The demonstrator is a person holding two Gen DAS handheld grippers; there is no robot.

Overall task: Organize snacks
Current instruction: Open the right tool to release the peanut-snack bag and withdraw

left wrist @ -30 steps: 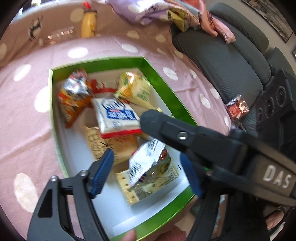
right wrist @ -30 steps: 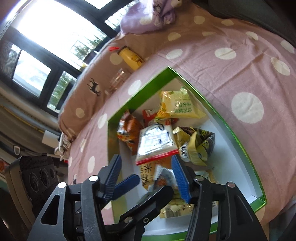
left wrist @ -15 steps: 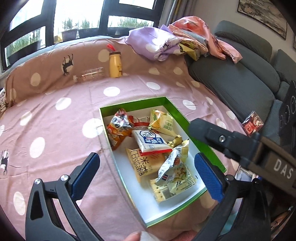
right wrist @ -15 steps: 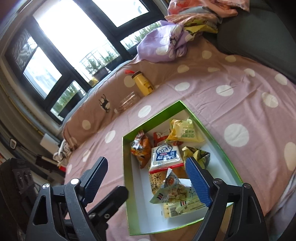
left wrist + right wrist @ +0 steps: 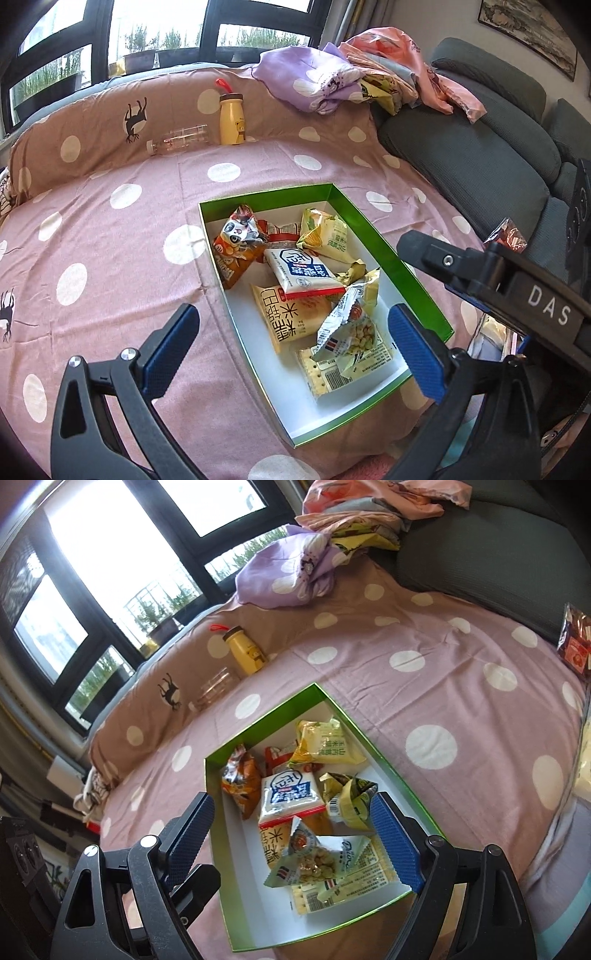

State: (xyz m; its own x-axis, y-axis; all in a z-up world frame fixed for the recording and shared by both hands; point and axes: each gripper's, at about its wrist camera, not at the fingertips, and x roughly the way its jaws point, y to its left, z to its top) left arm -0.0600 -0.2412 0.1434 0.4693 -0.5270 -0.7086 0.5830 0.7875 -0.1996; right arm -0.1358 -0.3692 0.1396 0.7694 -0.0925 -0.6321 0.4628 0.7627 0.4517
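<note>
Tools first: my left tool (image 5: 291, 343) has its blue pads spread wide with nothing pinched between them, and my right tool (image 5: 295, 834) is spread too, equally empty; both sets of jaws have just been opening. Below them I see the green box (image 5: 369, 221) lying on the pink polka-dot cover (image 5: 110, 258), its white floor showing at the near end. Nearest inside it, a torn peanut packet (image 5: 351, 328) rests on a cracker packet (image 5: 332, 373). Behind those lies a yellow rice-cracker pack (image 5: 291, 314), partly under a white and blue pack (image 5: 299, 269). An orange panda bag (image 5: 236, 247) leans at the box's left wall, and a yellow-green bag (image 5: 325, 236) sits at the far right corner. Further off on the cover stand a yellow bottle (image 5: 231, 118) and a clear bottle (image 5: 177, 138) lying on its side. One red packet (image 5: 506, 234) sits apart on the grey sofa (image 5: 461, 155)
</note>
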